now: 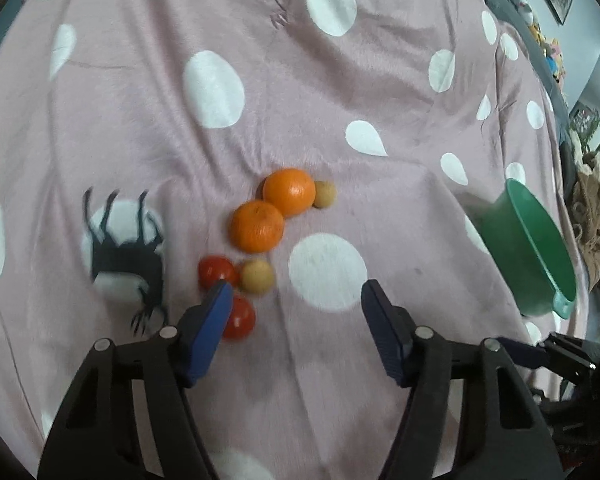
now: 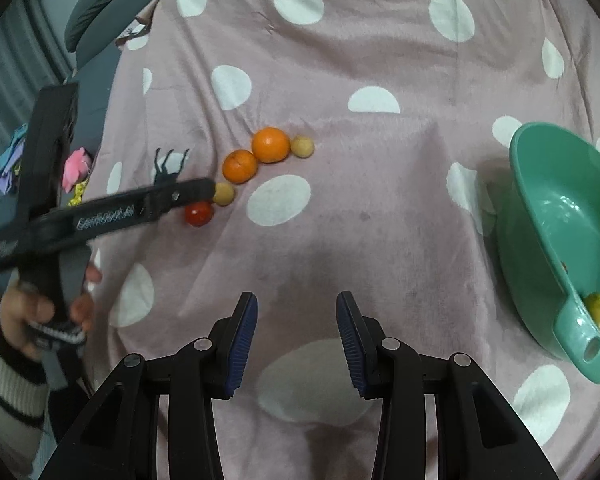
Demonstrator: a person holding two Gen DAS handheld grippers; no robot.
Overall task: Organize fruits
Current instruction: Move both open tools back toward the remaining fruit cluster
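we look down on a pink blanket (image 2: 380, 208) with white dots, spread over a bed. near its middle lies a loose string of fruit. from left to right: two red tomatoes (image 1: 216, 271) low in the group, a pale round fruit (image 1: 256, 276) touching them, two oranges (image 1: 256, 227) pressed together above, and a second pale fruit (image 1: 324, 194) touching the far orange. toward the blanket's right edge a green bowl (image 2: 540, 240) leans on its side. inside it we see one yellowish fruit (image 2: 598, 310); anything deeper is hidden. we judge the sorting barely begun, with six pieces left on the blanket.

the left gripper (image 1: 296, 292) points steeply down over the group. its jaws stand about half open and hold nothing; the left finger overlaps the tomatoes in view, and we cannot tell if it touches them. a hand (image 2: 40, 312) in a striped sleeve holds it.

the right gripper (image 2: 296, 304) hovers over bare blanket near the front edge, tilted down, jaws narrowly apart and empty.
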